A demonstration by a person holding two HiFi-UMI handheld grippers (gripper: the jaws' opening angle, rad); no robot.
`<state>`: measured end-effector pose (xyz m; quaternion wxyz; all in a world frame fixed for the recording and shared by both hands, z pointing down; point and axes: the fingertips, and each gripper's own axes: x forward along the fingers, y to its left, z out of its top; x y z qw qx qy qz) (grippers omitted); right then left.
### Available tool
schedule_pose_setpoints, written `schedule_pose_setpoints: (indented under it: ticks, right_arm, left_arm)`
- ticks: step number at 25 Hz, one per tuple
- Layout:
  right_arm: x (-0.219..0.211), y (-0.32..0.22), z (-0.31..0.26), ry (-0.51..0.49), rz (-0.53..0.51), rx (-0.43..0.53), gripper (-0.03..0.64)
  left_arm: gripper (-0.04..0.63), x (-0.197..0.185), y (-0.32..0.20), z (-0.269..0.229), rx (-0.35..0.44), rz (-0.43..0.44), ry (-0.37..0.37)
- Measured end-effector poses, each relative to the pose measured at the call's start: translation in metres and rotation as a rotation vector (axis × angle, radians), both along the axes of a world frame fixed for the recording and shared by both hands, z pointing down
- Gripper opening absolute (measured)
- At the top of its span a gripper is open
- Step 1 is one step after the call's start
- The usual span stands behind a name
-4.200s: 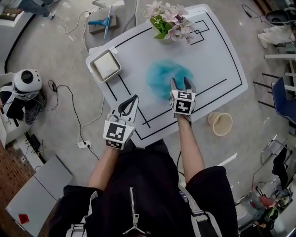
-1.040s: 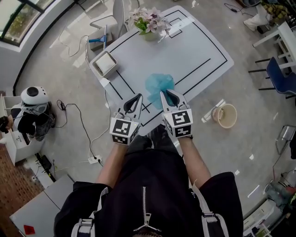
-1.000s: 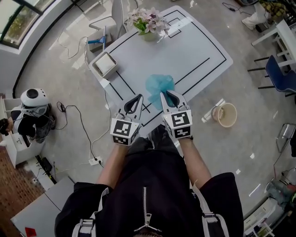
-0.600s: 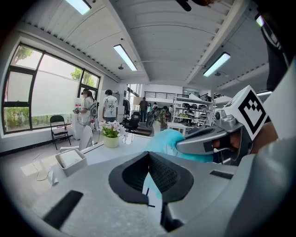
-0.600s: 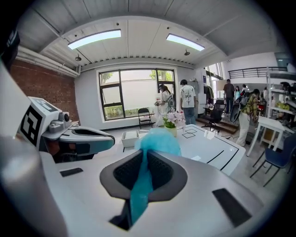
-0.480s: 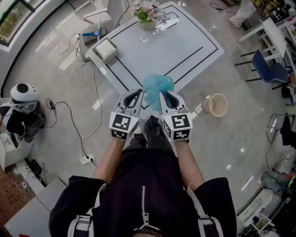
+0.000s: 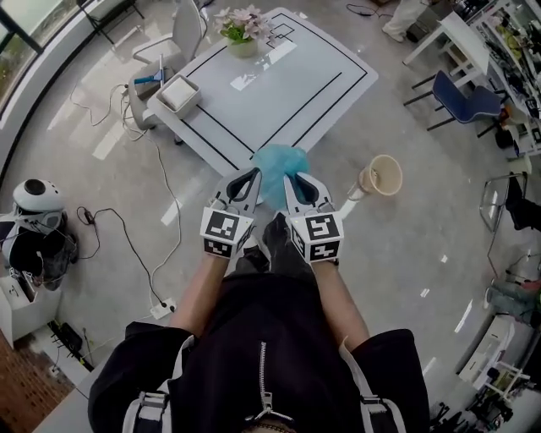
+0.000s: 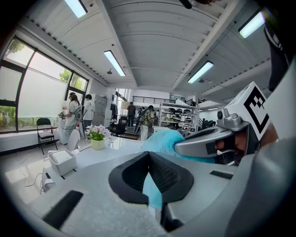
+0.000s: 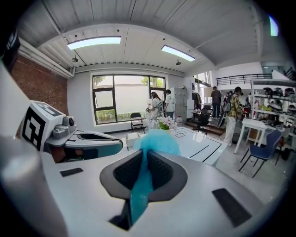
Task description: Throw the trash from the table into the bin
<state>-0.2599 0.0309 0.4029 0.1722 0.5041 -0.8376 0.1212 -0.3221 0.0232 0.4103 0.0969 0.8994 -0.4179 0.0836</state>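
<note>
A crumpled blue plastic bag (image 7: 277, 165) hangs between both grippers, over the near corner of the white table (image 7: 279, 76). My left gripper (image 7: 248, 180) is shut on its left side, and a blue strip is pinched between its pads (image 8: 151, 185). My right gripper (image 7: 295, 183) is shut on the right side, with blue film (image 9: 141, 185) running down between its pads. The two grippers sit side by side, close together. A beige bin (image 7: 380, 176) stands on the floor to the right of the right gripper.
On the table's far side are a white square tray (image 7: 177, 93) and a pot of flowers (image 7: 241, 25). A blue chair (image 7: 461, 97) and a white desk stand at the right. Cables (image 7: 161, 211) trail over the floor at the left. People stand in the background.
Both grippers have drawn back from the table together with the blue bag between them; the bag has left the tabletop for the near corner. The bin now lies closer to the right gripper.
</note>
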Motion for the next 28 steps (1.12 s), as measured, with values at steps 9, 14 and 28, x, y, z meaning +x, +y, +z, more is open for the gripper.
schedule_pose_setpoints:
  ticks: [9, 14, 28]
  right_arm:
    - [0.032, 0.026, -0.005, 0.013, 0.107, 0.005, 0.025]
    - [0.053, 0.029, -0.004, 0.016, 0.16, 0.001, 0.025]
    - [0.115, 0.026, -0.004, -0.007, 0.295, 0.008, 0.024]
  left_arm:
    - [0.005, 0.036, 0.016, -0.005, 0.006, 0.115, 0.013]
    - [0.005, 0.054, 0.016, -0.004, 0.003, 0.166, 0.011]
    - [0.005, 0.104, 0.007, 0.0, 0.0, 0.273, -0.019]
